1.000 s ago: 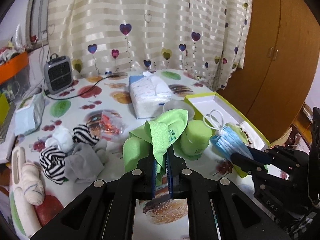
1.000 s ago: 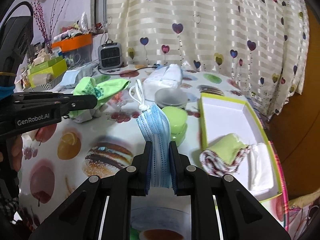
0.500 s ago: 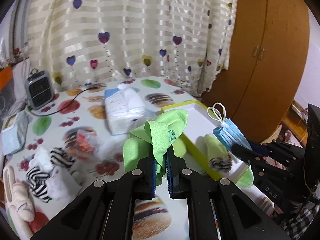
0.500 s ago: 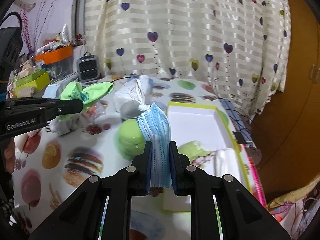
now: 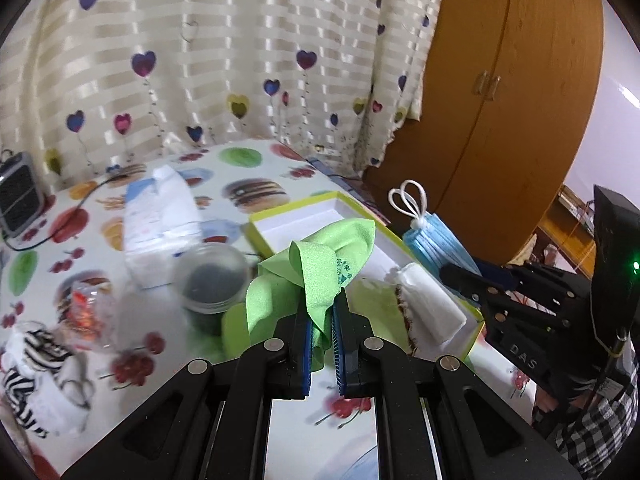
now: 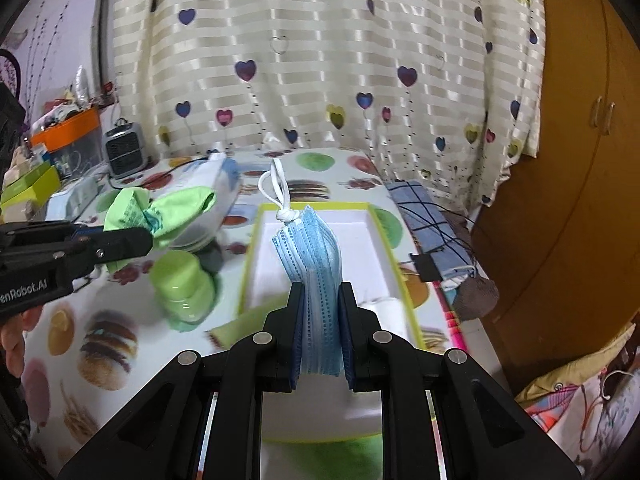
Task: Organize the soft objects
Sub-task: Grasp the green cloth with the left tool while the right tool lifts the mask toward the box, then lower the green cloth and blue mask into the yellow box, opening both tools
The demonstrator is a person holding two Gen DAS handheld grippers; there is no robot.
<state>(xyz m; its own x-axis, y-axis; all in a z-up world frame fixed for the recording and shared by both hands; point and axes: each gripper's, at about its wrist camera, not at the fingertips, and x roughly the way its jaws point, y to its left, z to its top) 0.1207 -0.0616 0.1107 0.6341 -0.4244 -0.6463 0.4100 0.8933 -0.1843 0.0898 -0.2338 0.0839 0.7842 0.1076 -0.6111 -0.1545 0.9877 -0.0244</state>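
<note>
Pinching green cloth (image 5: 320,268) – left claw (image 5: 320,322), right claw (image 6: 322,300) clamping masks (image 6: 316,256), seemingly above tray (image 6: 256,248)

Striped socks (image 5: 24,376) run off the left edge; green cup (image 6: 182,292) is motion-blurred.

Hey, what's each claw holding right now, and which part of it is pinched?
The left claw pinches the green cloth near its bunched lower end. The right claw grips the folded blue face masks at their lower end, the white ear loops sticking up.
</note>
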